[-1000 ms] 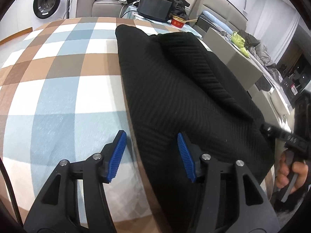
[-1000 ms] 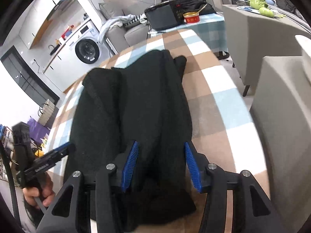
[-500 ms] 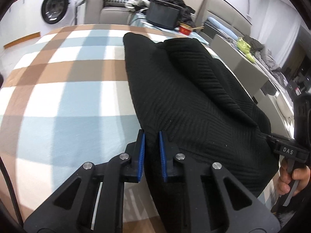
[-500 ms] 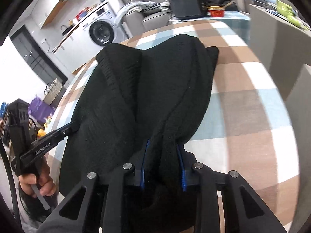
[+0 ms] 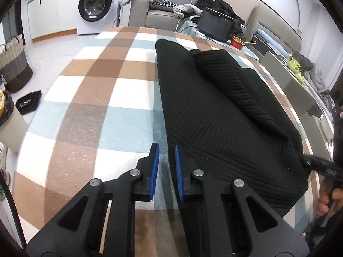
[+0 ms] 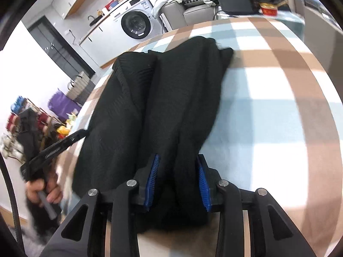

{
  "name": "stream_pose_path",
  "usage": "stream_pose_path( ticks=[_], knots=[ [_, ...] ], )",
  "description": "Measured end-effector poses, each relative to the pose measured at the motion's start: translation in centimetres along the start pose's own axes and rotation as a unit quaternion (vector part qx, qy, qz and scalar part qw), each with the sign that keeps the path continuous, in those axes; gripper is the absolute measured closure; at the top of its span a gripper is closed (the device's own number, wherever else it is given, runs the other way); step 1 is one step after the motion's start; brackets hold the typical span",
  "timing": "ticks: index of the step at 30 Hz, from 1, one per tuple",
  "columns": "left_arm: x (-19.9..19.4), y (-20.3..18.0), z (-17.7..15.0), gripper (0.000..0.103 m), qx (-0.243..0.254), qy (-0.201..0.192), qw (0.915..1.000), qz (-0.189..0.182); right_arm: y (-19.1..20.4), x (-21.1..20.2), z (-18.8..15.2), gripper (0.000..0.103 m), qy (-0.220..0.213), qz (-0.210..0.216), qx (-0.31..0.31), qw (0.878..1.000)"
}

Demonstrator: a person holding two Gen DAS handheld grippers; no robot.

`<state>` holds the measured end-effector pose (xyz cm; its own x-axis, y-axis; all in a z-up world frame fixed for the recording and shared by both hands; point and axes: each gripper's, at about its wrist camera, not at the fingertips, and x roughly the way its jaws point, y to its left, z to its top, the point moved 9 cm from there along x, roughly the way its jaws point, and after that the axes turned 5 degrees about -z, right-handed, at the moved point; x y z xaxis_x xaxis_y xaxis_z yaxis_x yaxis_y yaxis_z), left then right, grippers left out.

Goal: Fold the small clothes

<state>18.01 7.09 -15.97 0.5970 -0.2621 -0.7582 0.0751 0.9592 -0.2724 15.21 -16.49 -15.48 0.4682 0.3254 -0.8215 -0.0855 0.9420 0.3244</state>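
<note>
A black ribbed knit garment (image 5: 214, 111) lies lengthwise on the plaid-covered table (image 5: 96, 107), with its sleeves folded in over the body. My left gripper (image 5: 167, 147) is nearly shut at the garment's near left edge, and that edge runs in between the pad tips. In the right wrist view its tip meets the garment (image 6: 171, 98) at the left side. My right gripper (image 6: 178, 156) has a bunched fold of the near right hem filling the gap between its blue pads (image 6: 153, 180). Its jaws are opening slightly. In the left wrist view the right gripper (image 5: 308, 162) reaches the garment's near right corner.
Beyond the table's far edge are a washing machine (image 5: 96, 6), a grey sofa (image 5: 160, 15) with clothes, a black case (image 5: 214, 25) and a red bowl (image 5: 238, 41). A woven basket (image 5: 12, 64) and a black tray (image 5: 27, 102) are on the floor at left.
Both grippers went from wide open over the near hem to closed on it. The right pads stand a little wider now than half a second ago. Both hands have shifted sideways over the table.
</note>
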Motion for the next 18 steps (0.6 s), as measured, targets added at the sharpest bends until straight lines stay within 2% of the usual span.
stream_pose_path(
  ticks=[3, 7, 10, 18],
  knots=[
    [-0.7, -0.3, 0.1, 0.092, 0.004, -0.006, 1.0, 0.0, -0.6, -1.3, -2.2, 0.068, 0.015, 0.011, 0.008, 1.0],
    [-1.2, -1.3, -0.2, 0.092, 0.011, -0.006, 0.9999, -0.006, -0.5, -3.0, -2.6, 0.068, -0.005, 0.041, 0.019, 0.999],
    [-1.3, -1.7, -0.3, 0.092, 0.016, -0.004, 0.9998, -0.009, -0.8, -3.3, -3.0, 0.068, -0.004, 0.053, 0.024, 0.998],
    [-1.2, -2.9, -0.7, 0.092, 0.02, 0.005, 0.9996, -0.019, -2.5, -4.2, -4.7, 0.068, 0.0, 0.01, 0.003, 1.0]
  ],
)
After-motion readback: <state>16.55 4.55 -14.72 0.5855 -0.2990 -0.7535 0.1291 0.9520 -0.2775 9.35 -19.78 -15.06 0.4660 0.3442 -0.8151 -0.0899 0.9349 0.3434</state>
